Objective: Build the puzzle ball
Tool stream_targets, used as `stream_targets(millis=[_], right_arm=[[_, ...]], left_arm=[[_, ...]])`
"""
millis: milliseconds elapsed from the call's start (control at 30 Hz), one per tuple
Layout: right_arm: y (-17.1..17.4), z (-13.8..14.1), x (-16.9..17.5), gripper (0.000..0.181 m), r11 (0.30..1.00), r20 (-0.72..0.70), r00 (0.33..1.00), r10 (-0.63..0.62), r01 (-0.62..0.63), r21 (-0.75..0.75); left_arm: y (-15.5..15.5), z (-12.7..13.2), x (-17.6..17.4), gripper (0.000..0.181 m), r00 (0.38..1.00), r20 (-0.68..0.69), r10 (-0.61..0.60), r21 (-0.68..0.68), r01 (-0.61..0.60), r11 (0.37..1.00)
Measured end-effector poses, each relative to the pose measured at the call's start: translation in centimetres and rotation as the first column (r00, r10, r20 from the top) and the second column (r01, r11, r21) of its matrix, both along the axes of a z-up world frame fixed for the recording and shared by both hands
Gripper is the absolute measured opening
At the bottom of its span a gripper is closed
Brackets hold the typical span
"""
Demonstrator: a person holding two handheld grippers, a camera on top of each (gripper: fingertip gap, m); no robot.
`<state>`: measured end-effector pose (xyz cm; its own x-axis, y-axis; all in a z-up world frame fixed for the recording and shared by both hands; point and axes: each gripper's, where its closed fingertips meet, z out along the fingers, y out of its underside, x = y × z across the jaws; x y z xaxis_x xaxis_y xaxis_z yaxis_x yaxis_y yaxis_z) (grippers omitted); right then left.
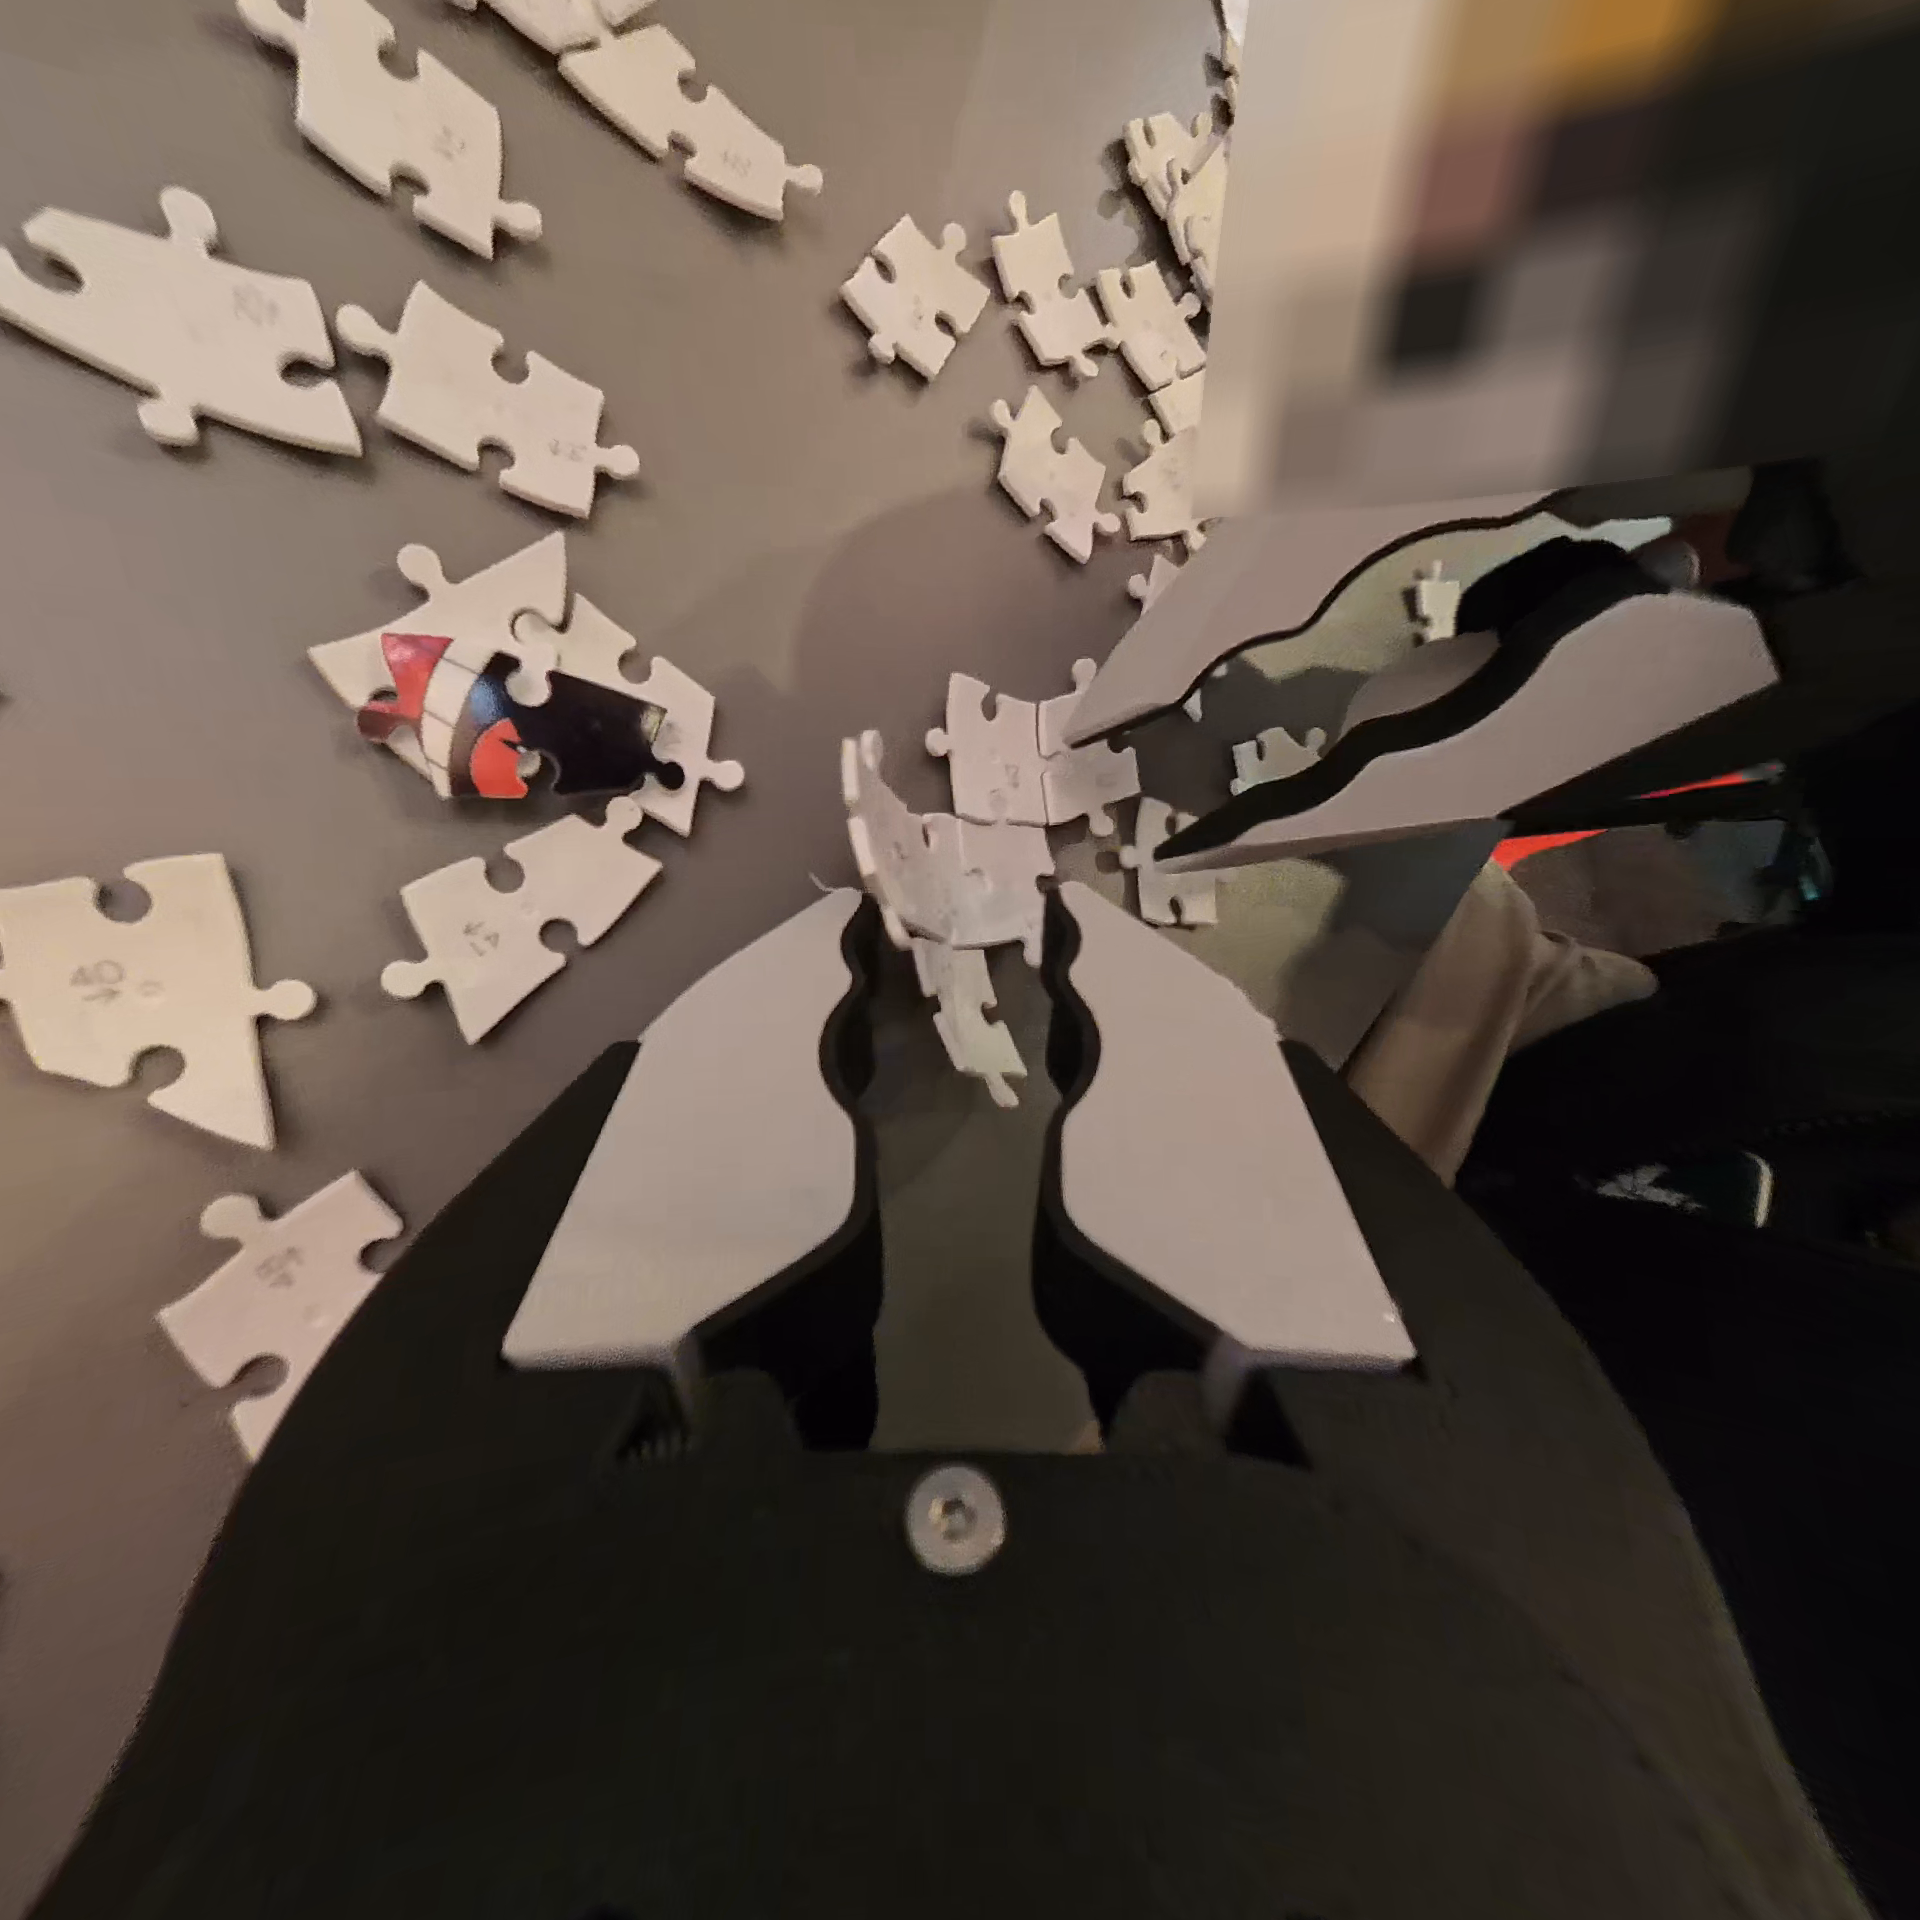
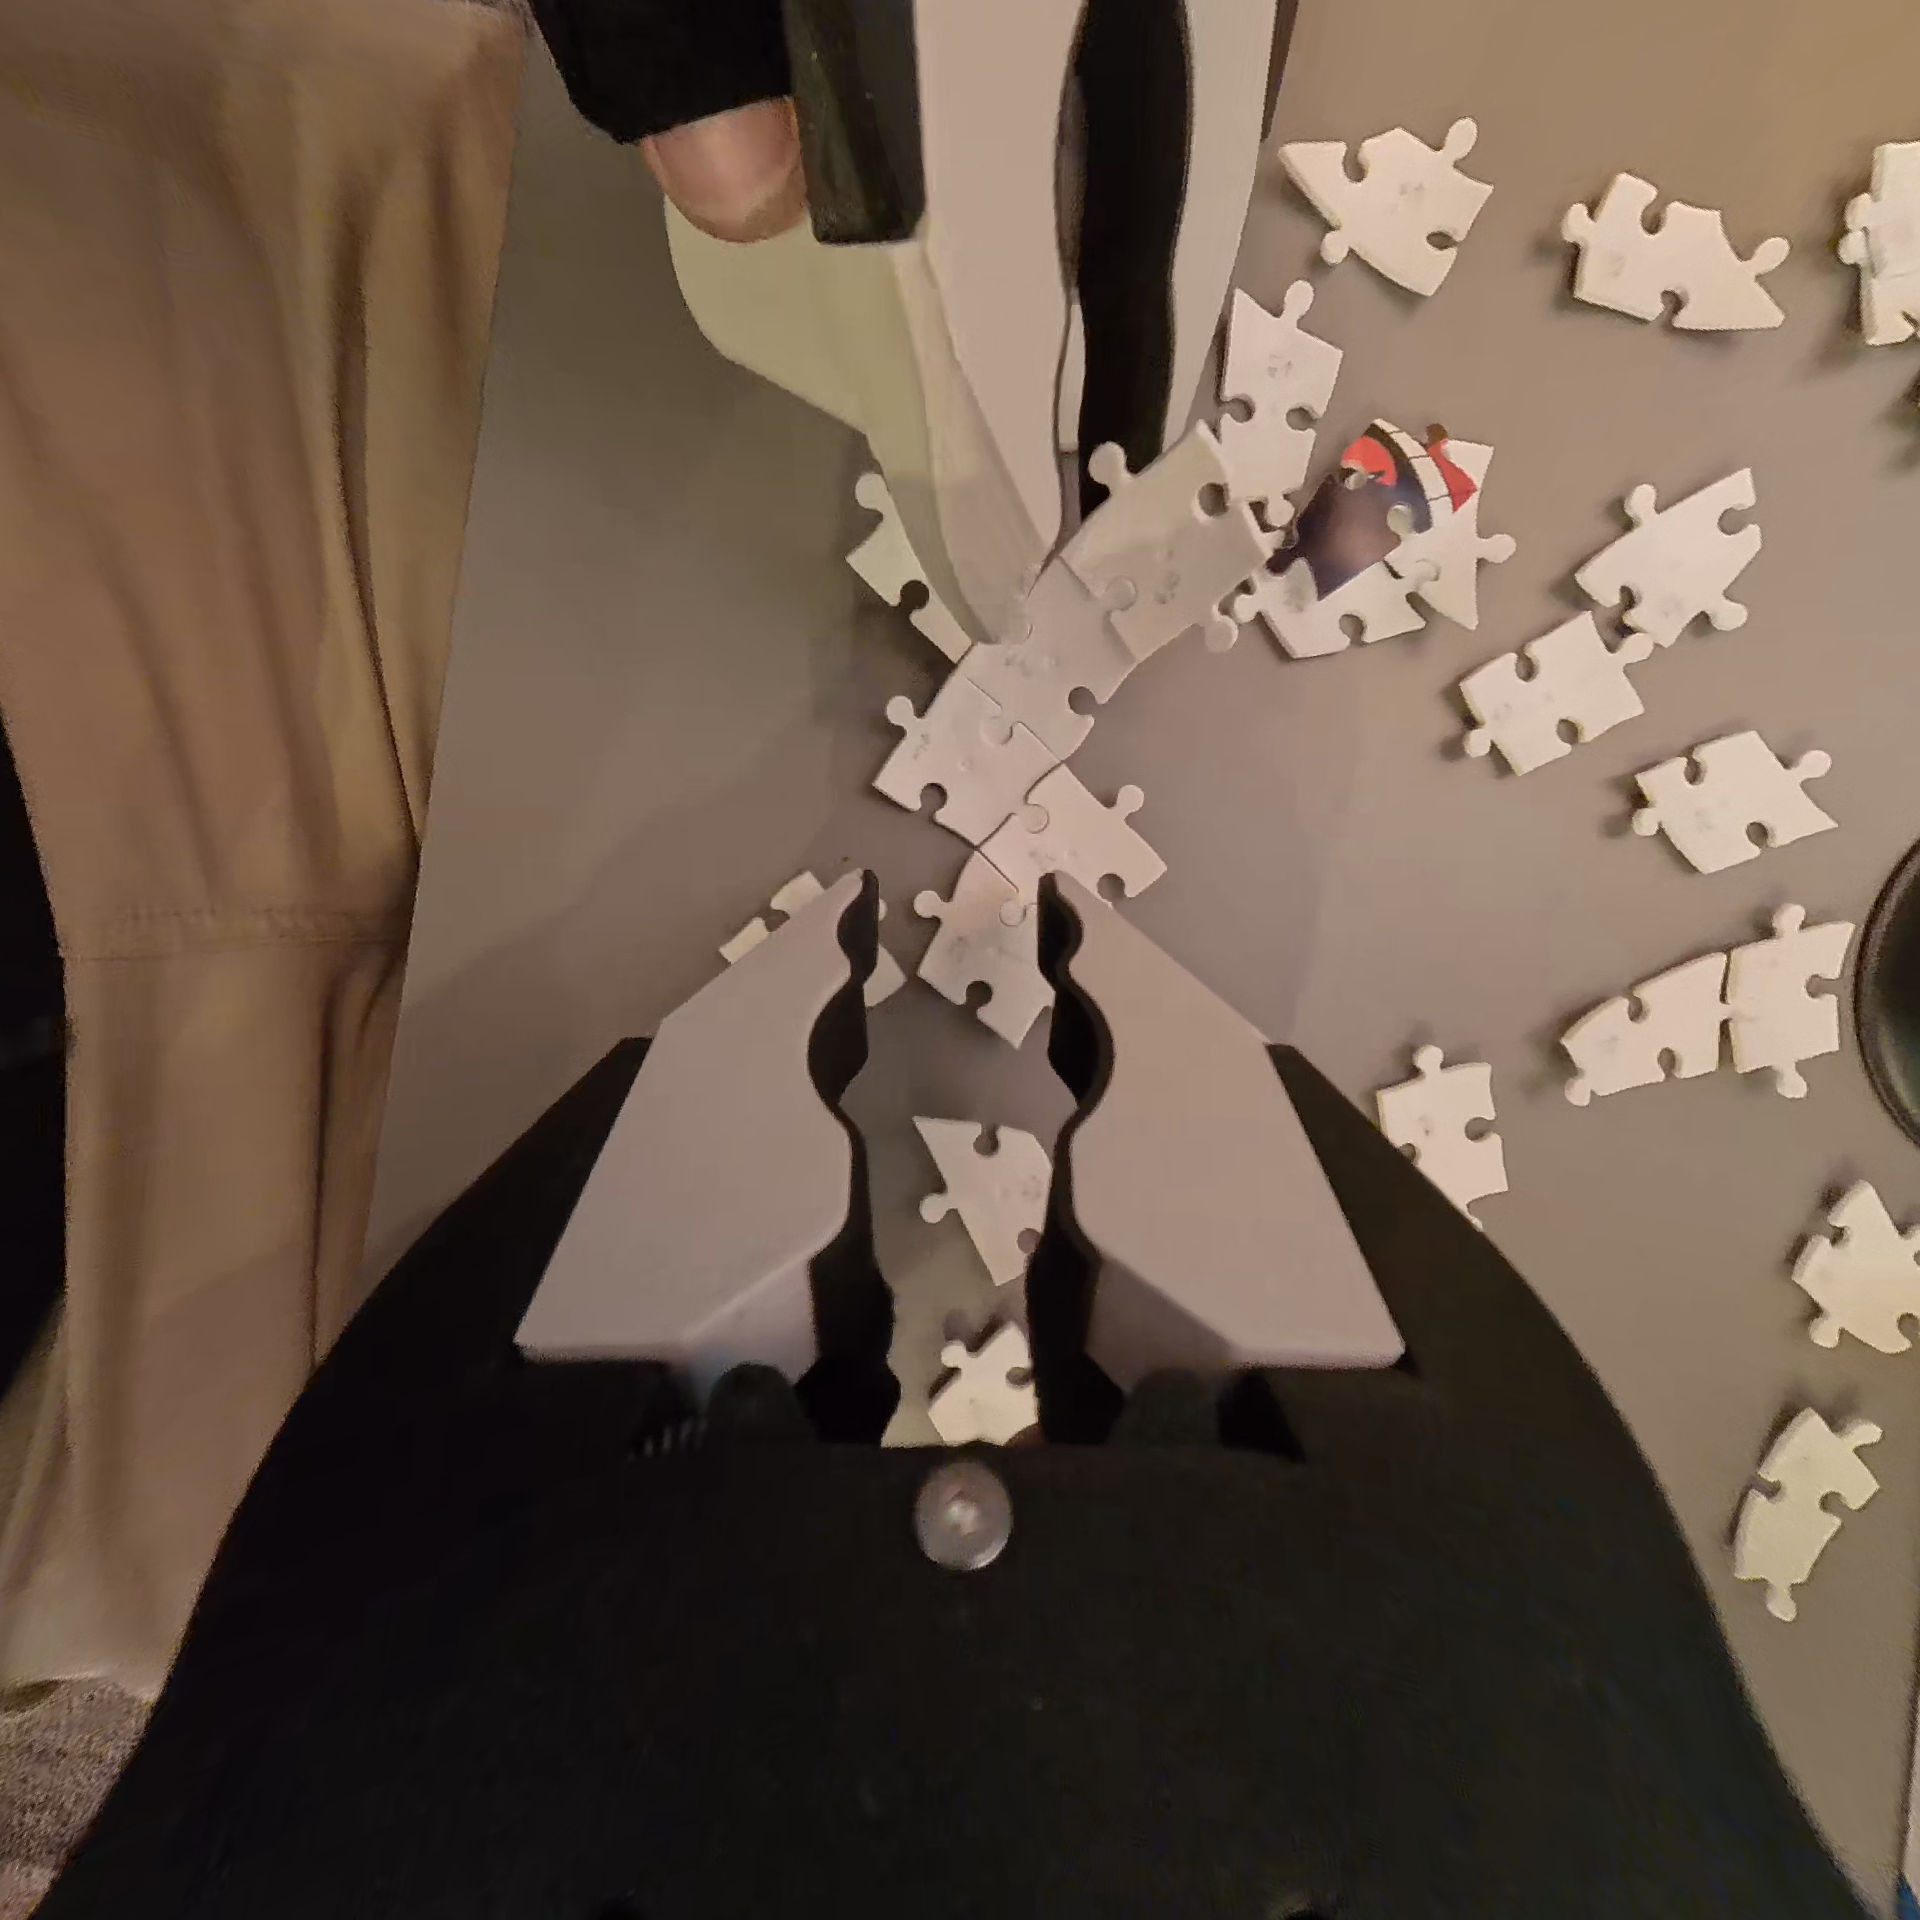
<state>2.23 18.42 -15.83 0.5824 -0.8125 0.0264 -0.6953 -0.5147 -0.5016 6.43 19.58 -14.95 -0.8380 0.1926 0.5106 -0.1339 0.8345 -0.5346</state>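
Two handheld grippers meet over a grey surface [image 1: 748, 436] strewn with white puzzle pieces, blank side up. Between them hangs a curved chain of joined pieces [image 2: 1049, 727], the partly built puzzle ball, lifted off the surface.

The left gripper [image 1: 954, 914] has its fingers narrowed onto one end of the chain, with a piece pinched between the tips. In the right wrist view, this gripper reaches down from the top and holds the far end of the chain.

The right gripper [image 2: 951, 899] has its fingers parted by a narrow gap, closed on the piece at the near end of the chain. In the left wrist view it comes in from the right, tips touching the chain.

Beside the chain lies a small joined cluster [image 1: 520, 717] with one printed piece showing red, white and dark blue. Loose pieces [image 2: 1548, 707] lie scattered all around it, well apart from each other.
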Motion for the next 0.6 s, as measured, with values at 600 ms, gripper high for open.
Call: stream_targets(millis=[600], right_arm=[[-0.3,1.0,-0.6,0.027,0.993,0.056,0.993,-0.099,0.095,0.067]], left_arm=[[1.2,0.7,2.2,0.028,0.995,0.102,0.004,-0.050,0.001,0.999]])
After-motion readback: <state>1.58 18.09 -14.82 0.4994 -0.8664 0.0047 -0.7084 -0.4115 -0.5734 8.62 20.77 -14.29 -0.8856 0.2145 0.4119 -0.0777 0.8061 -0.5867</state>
